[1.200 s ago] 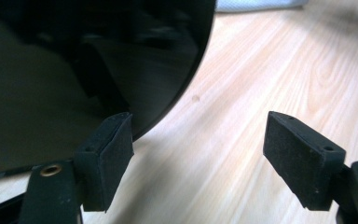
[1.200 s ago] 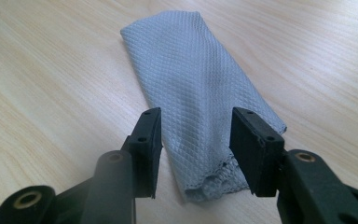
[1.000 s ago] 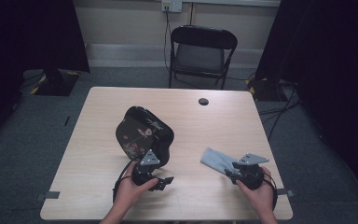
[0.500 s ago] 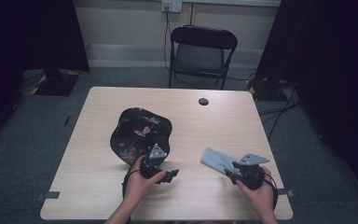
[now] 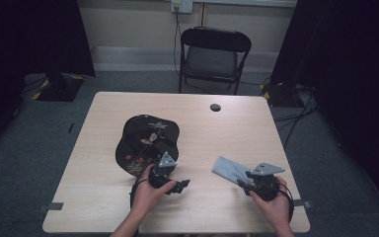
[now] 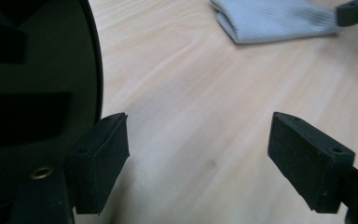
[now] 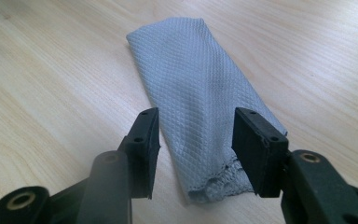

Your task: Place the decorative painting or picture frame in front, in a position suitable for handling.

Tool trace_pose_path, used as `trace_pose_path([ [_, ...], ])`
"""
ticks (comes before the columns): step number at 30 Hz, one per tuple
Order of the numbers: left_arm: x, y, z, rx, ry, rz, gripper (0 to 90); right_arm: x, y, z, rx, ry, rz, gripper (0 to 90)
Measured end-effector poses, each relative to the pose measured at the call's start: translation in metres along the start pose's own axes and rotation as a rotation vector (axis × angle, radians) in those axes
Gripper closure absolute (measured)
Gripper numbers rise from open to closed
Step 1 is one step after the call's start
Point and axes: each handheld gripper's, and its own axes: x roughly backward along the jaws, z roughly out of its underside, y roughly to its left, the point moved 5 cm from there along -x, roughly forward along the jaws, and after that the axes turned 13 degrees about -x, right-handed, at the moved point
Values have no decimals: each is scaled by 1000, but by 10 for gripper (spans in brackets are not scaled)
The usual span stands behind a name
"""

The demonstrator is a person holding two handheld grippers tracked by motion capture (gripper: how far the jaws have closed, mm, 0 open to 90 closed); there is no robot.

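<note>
A black lacquered plate [image 5: 145,140] with painted flowers lies on the wooden table [image 5: 202,128], left of the middle. My left gripper [image 5: 181,185] rests at its near right rim, pointing right. In the left gripper view its jaws [image 6: 198,128] stand wide apart and have just been opening, with only bare table between them and the dark plate [image 6: 37,70] beside the left jaw. A folded grey cloth [image 5: 228,169] lies flat at the near right. My right gripper [image 7: 196,121] is open, its jaws on either side of the near end of the cloth [image 7: 200,93].
A small black round object [image 5: 215,107] sits near the table's far edge. A black folding chair [image 5: 214,54] stands beyond the table. The other gripper's jaw [image 6: 356,11] reaches the cloth [image 6: 275,21] in the left gripper view.
The plate, propped up on edge a second ago, has been lowered flat onto the table. My left gripper's jaws have come off its rim. The right hand and the cloth have stayed put.
</note>
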Motion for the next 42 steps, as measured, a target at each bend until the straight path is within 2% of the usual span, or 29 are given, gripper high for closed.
trace_pose_path([
  [2,7,-2,4,-7,0,5,195,0,0,0,3,4,-1,509],
  [5,20,-1,13,15,-14,16,191,-1,0,1,0,5,4,506],
  [12,47,7,40,36,13,-8,186,-2,1,1,-3,10,7,502],
  [18,60,11,52,53,26,2,183,-2,2,1,2,10,8,500],
  [20,65,13,57,69,26,-1,183,-2,2,1,1,9,7,499],
  [29,82,21,72,94,47,-12,183,-3,1,2,-1,14,10,494],
  [33,89,25,79,93,64,-15,184,-3,1,2,1,17,9,492],
  [42,111,42,89,147,52,-70,180,-4,2,1,2,13,9,488],
])
